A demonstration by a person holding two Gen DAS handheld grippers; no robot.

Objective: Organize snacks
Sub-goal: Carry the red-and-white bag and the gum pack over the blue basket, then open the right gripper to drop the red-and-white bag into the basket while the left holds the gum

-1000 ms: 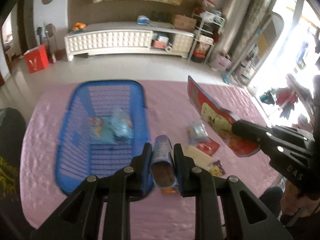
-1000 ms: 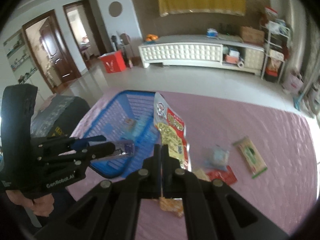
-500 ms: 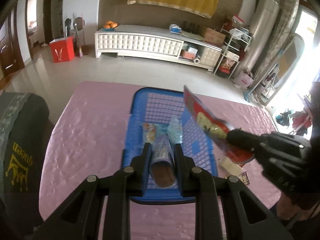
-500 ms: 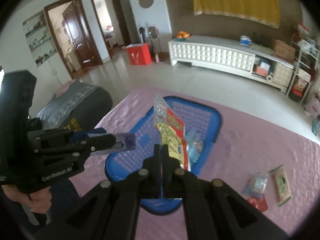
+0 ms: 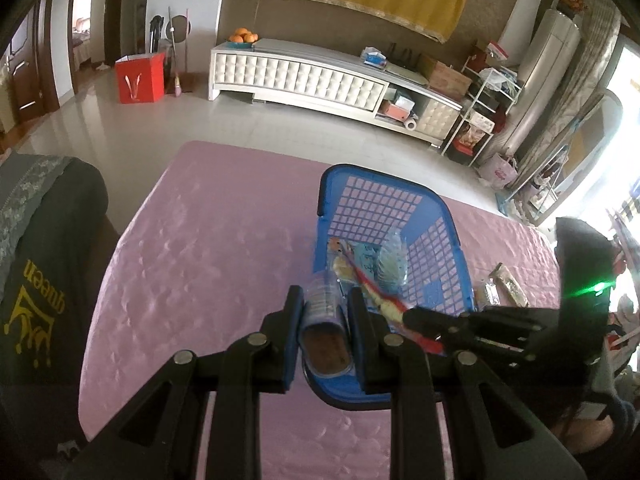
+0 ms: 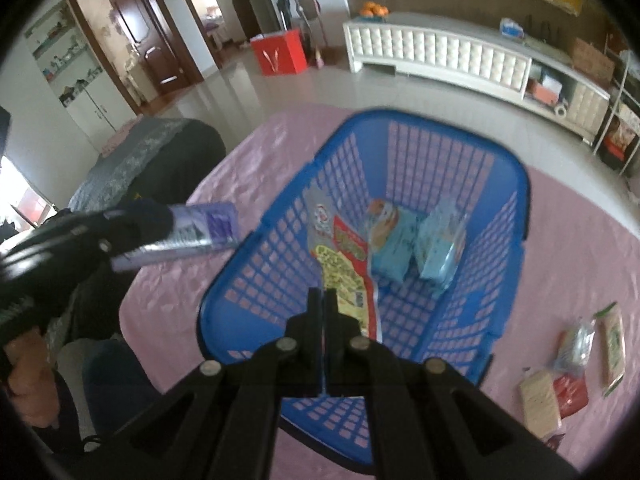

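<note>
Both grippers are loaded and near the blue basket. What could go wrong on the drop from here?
1. The left gripper holds the purple snack tube over the blue basket's rim, not its floor; released now, it may land on the pink table.
2. The right gripper pinches only the red-and-yellow snack bag's edge, so it may flop across the light-blue packs.
3. The grippers sit close together and might collide.

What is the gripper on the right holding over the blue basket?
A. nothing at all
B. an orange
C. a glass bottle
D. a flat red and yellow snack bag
D: the right gripper is pinched shut on a flat red and yellow snack bag above the blue basket.
</note>
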